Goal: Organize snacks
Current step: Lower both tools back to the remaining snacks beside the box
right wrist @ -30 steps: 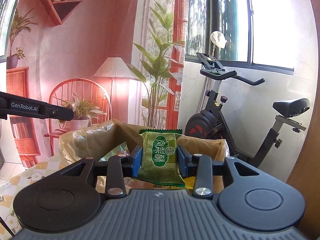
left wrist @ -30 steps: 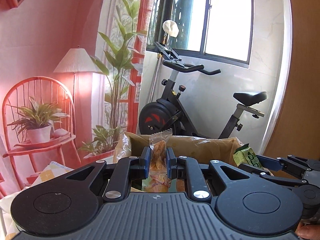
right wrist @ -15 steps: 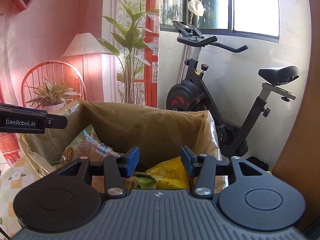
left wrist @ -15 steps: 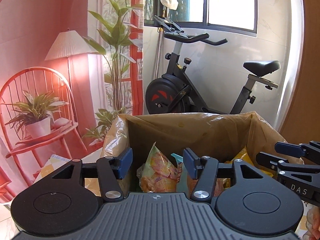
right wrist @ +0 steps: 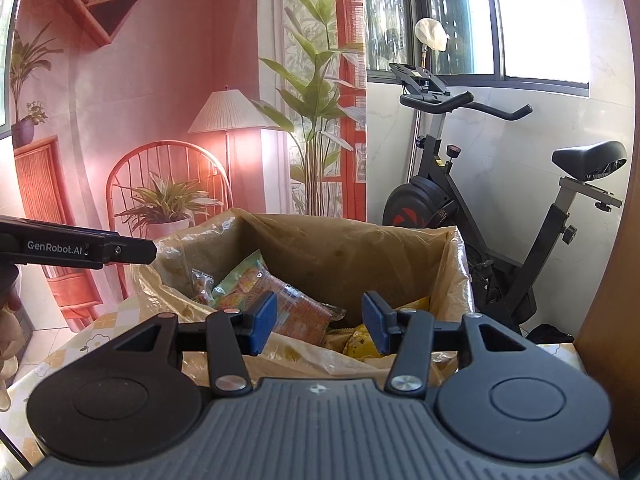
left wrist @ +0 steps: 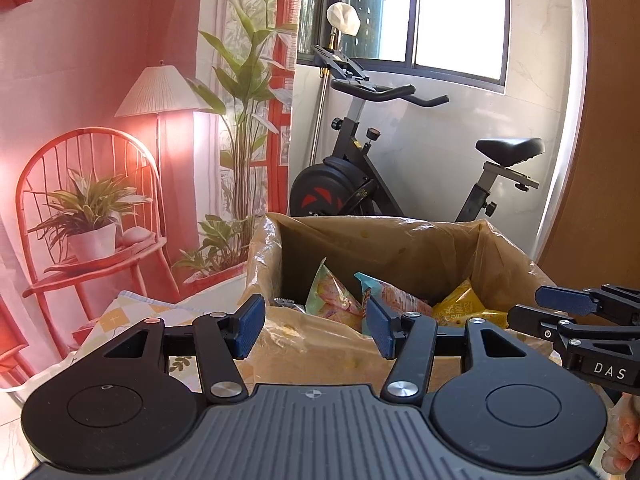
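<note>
Checked tablecloth (right wrist: pixel 100 332) under lined box (right wrist: pixel 360 248), exercise bike (right wrist: pixel 460 200), window (left wrist: pixel 460 12)

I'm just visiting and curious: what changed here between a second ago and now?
Both grippers let go. The left gripper released its clear orange snack packet and the right gripper its green packet; both now stand open and empty over the lined box, where snacks lie piled. The box and exercise bike stayed put.

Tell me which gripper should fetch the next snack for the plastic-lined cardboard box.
Either, marginally the left. The left gripper and right gripper both hang open and empty over the plastic-lined cardboard box; no loose snacks show outside it, though more tablecloth shows on the left.
</note>
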`<state>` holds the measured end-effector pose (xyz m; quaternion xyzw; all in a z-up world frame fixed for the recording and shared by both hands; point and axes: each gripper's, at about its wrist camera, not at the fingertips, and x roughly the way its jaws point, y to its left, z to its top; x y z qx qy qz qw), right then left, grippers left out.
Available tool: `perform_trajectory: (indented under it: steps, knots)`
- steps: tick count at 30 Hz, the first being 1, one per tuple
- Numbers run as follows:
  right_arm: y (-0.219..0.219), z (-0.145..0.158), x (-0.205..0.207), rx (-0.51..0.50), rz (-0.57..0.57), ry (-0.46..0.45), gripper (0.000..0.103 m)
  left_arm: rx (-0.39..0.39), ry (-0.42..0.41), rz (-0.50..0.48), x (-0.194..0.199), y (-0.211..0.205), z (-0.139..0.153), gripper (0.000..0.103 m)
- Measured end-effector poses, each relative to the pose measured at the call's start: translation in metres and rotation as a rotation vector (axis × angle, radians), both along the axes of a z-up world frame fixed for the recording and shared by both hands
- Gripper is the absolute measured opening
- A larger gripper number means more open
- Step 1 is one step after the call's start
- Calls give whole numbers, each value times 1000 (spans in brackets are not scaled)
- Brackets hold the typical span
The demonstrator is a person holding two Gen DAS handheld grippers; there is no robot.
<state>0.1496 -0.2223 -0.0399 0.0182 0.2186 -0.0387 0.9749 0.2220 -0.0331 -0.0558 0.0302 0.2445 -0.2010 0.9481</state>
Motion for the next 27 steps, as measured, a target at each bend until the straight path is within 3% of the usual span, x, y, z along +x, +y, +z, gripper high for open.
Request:
perform_trajectory:
  steps: [12, 27]
  knots:
    - [27, -28, -25, 23, 69, 25, 51, 5, 105, 66, -34, 41, -39, 58]
    - [19, -98, -40, 62, 33, 146, 51, 54, 200, 58, -44, 43, -99, 58]
